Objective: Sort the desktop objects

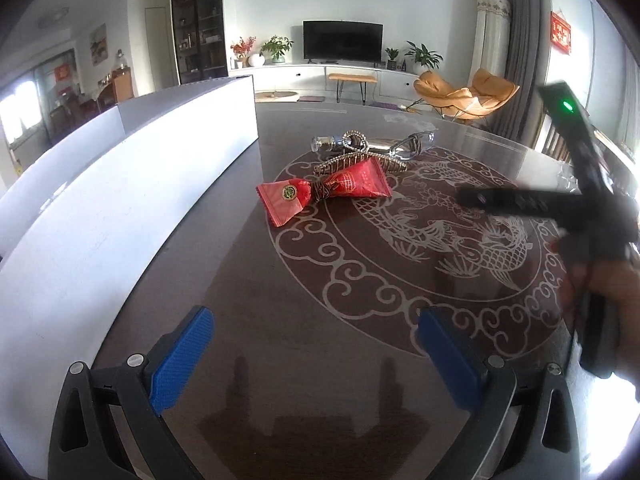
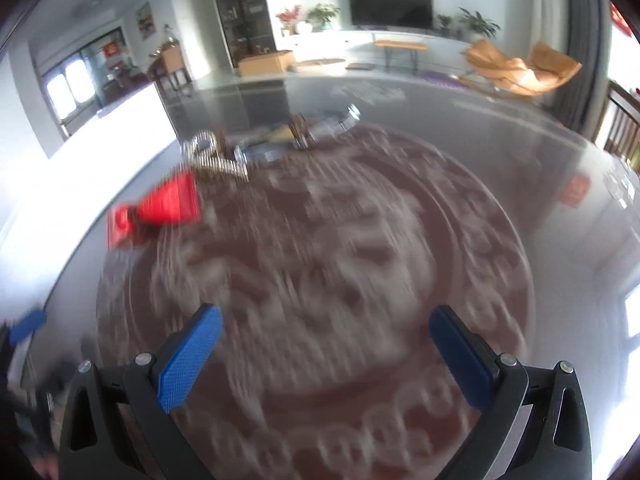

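A red candy wrapper (image 1: 324, 192) lies on the dark patterned table (image 1: 256, 320), twisted at its middle. Just behind it sit a rhinestone hair clip (image 1: 356, 152), a small glass bottle (image 1: 323, 144) and clear glasses (image 1: 408, 146). My left gripper (image 1: 316, 332) hovers open over the near table, well short of the wrapper, with nothing between its blue pads. The right wrist view is motion-blurred: the red wrapper (image 2: 160, 208), hair clip (image 2: 212, 160) and glasses (image 2: 288, 136) lie far ahead to the left. My right gripper (image 2: 325, 320) is open and holds nothing.
A long white box (image 1: 120, 208) runs along the table's left side, its wall close to my left finger; the white box (image 2: 120, 140) also shows in the right wrist view. A hand (image 1: 612, 280) holds the right gripper's black frame (image 1: 580, 184) at the right edge.
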